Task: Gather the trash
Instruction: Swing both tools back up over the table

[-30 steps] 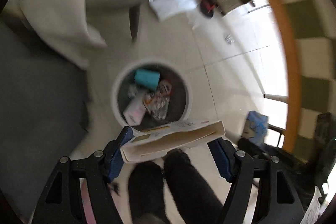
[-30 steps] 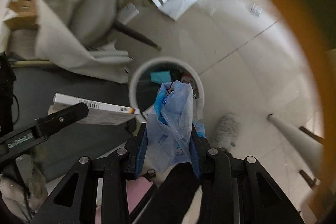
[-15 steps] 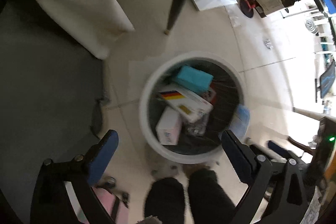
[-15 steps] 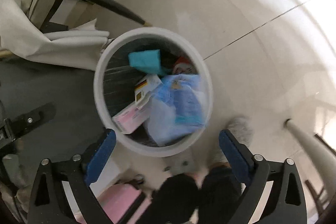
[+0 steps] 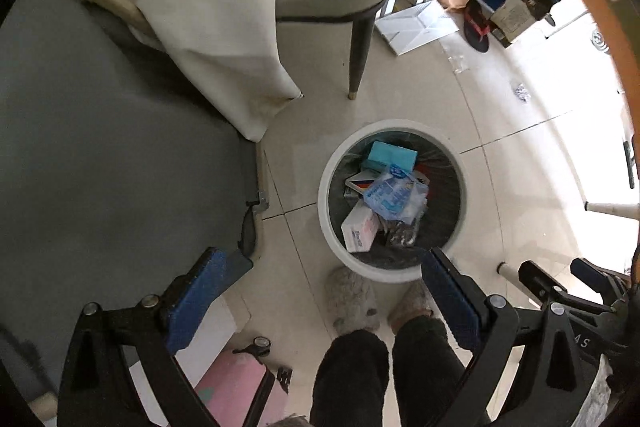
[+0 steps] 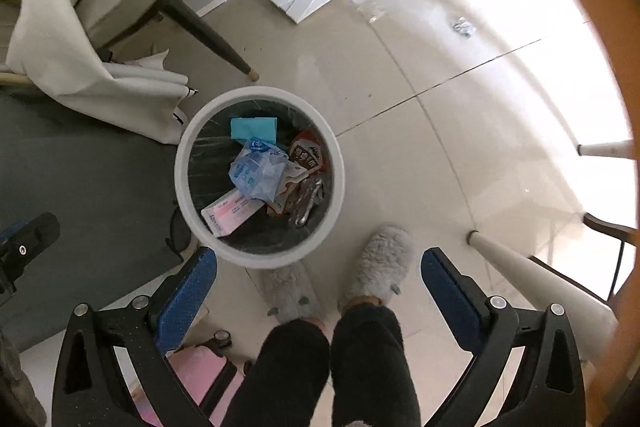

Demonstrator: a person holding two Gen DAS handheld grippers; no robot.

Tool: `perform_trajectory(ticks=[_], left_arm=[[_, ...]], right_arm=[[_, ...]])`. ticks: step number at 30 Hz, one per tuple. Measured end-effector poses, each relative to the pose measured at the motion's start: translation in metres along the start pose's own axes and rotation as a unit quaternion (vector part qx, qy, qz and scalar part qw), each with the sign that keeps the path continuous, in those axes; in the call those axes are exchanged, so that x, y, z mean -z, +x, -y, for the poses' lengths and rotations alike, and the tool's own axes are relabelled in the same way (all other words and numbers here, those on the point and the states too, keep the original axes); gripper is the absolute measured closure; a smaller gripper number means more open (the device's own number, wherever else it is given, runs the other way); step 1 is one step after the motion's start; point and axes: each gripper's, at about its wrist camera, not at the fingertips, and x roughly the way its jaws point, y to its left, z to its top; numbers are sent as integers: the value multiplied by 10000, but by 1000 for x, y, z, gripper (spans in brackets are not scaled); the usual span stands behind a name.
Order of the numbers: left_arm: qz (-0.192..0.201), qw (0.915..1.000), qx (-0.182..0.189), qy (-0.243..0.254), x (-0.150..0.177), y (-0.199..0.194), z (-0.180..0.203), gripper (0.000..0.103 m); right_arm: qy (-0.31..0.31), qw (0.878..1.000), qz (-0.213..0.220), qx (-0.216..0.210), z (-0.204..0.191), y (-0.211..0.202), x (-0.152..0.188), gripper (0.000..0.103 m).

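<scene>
Both claws are seen spread wide and empty: the left gripper (image 5: 332,281) at the bottom of its view, the right gripper (image 6: 318,279) likewise. A white trash bin (image 6: 182,183) is found left of centre in the right view and right of centre in the left view (image 5: 325,203). Inside it a blue plastic bag (image 6: 258,173) is laid over a pink-and-white box (image 6: 230,213), with a teal packet (image 6: 254,129) toward the upper rim; a reddish wrapper (image 6: 308,155) is partly covered and its print cannot be read. Two grey slippers (image 6: 380,269) are seen below the bin, one cut off by dark trouser legs (image 6: 328,367). A pink case (image 5: 240,387) is half hidden at the lower left.
</scene>
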Motion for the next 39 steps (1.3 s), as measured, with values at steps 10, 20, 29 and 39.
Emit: perform_trajectory(ticks=[10,20,29,39], left_arm=[[126,9998,119,82,20,-117,4,3],[380,9989,193,174,44,-231,-6,3],[1144,9925,-58,422,29,-323,15,3],[2015,9709,-160,1282,-55,-388,159,3]], right_arm=[[-71,9995,315,2,-10,-139,20,0],[-143,9983,554,-114,-19,-268,45,0],[370,9913,929,-854,0,-368,49,0],[2228,9553,1769,-805,178,-445,-11,0]])
